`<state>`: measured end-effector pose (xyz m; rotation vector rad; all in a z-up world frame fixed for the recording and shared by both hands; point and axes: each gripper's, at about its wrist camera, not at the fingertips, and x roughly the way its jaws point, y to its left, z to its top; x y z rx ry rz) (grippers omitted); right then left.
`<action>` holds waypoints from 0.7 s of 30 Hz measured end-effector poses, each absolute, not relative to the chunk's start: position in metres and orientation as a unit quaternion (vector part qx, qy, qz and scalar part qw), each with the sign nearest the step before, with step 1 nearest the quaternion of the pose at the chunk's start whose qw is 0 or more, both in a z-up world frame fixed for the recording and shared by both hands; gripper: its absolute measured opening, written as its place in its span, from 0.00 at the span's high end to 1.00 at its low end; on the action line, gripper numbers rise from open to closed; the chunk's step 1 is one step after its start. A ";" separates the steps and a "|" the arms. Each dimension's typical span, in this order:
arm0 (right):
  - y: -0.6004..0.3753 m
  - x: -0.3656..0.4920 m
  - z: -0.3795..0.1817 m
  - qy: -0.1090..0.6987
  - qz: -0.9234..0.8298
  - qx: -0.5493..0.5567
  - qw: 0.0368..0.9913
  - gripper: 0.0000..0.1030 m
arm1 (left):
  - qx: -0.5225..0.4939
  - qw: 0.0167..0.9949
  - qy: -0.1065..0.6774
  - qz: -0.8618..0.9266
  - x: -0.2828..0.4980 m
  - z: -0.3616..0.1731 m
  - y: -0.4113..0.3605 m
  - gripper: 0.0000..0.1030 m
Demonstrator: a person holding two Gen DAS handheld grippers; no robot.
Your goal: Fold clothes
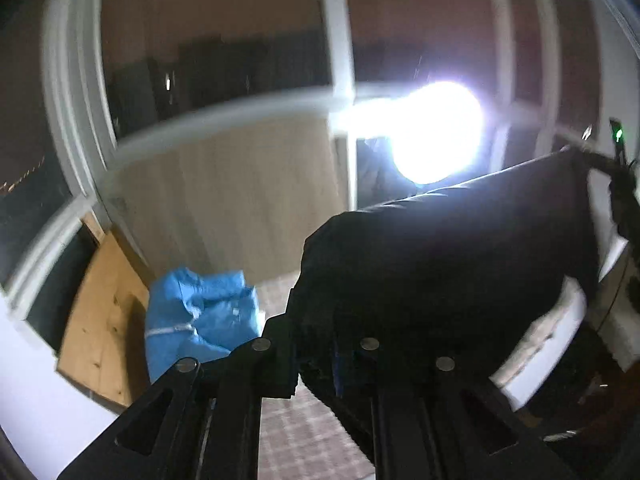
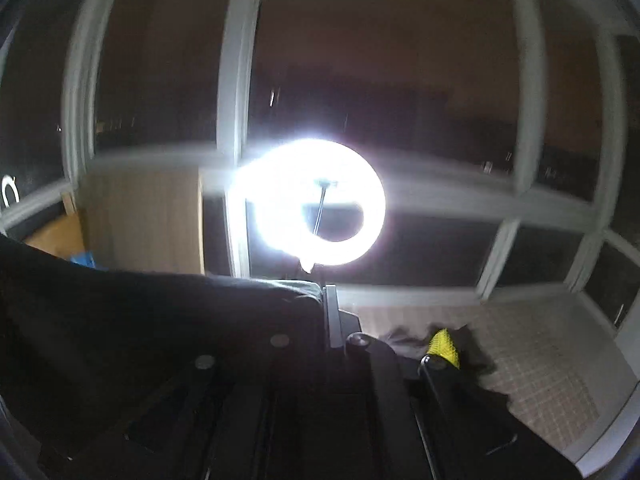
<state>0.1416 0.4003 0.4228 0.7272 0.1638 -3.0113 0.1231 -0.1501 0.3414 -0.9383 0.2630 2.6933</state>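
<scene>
Both pictures are blurry and dark, and the ring light [image 2: 316, 204] shines so hard that it washes out the window [image 2: 440, 100] around it. In the left view the black cloth [image 1: 440, 252] covers the fingertips of our left gripper [image 1: 316, 344], so we cannot see them well; its jaws look squeezed on the cloth's near edge. The cloth is held up in the air and stretches off to the right, where its far corner meets a dark shape we cannot make out. In the right view the cloth [image 2: 160, 320] hangs across the left side and hides one finger of our right gripper [image 2: 324, 320]. The cloth's top corner sits right at that gripper's tip, and the jaws seem pinched on it. A yellow pad [image 2: 442, 344] sticks out to the right, apart from the pinch. Low on the checked bed [image 1: 312, 432] lies a blue garment [image 1: 200, 316], beside a wooden board [image 1: 104, 320].
</scene>
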 end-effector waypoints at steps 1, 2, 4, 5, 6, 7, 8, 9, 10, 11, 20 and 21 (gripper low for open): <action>0.395 0.108 0.401 0.070 -0.963 0.258 0.017 0.98 | -0.346 0.133 0.095 0.924 0.095 0.324 -0.149 0.89; 0.387 0.070 0.372 0.100 -0.954 0.284 0.008 0.98 | -0.371 0.125 0.097 0.915 0.063 0.299 -0.148 0.89; 0.374 0.006 0.316 0.134 -0.934 0.332 0.004 0.98 | -0.417 0.105 0.104 0.897 0.005 0.247 -0.145 0.90; 0.369 -0.030 0.285 0.143 -0.922 0.359 0.005 0.98 | -0.437 0.094 0.109 0.888 -0.021 0.221 -0.143 0.90; 0.361 -0.061 0.258 0.157 -0.914 0.373 0.002 0.98 | -0.456 0.082 0.111 0.879 -0.050 0.193 -0.141 0.90; 0.353 -0.092 0.231 0.170 -0.906 0.387 0.000 0.98 | -0.471 0.070 0.113 0.872 -0.073 0.170 -0.139 0.90; 0.345 -0.114 0.211 0.189 -0.898 0.397 -0.005 0.98 | -0.484 0.057 0.115 0.866 -0.096 0.147 -0.137 0.90; 0.338 -0.136 0.191 0.207 -0.890 0.406 -0.010 0.98 | -0.501 0.047 0.112 0.857 -0.119 0.124 -0.136 0.89; 0.330 -0.157 0.171 0.226 -0.881 0.416 -0.014 0.98 | -0.515 0.033 0.121 0.848 -0.133 0.107 -0.133 0.83; 0.323 -0.179 0.150 0.243 -0.871 0.426 -0.019 0.98 | -0.529 0.018 0.132 0.838 -0.147 0.090 -0.130 0.79; 0.313 -0.195 0.125 0.332 -0.815 0.475 -0.017 0.54 | -0.555 0.014 0.137 0.820 -0.122 0.102 -0.144 0.71; 0.319 -0.186 0.139 0.311 -0.826 0.471 -0.008 0.54 | -0.552 0.025 0.133 0.823 -0.099 0.110 -0.146 0.64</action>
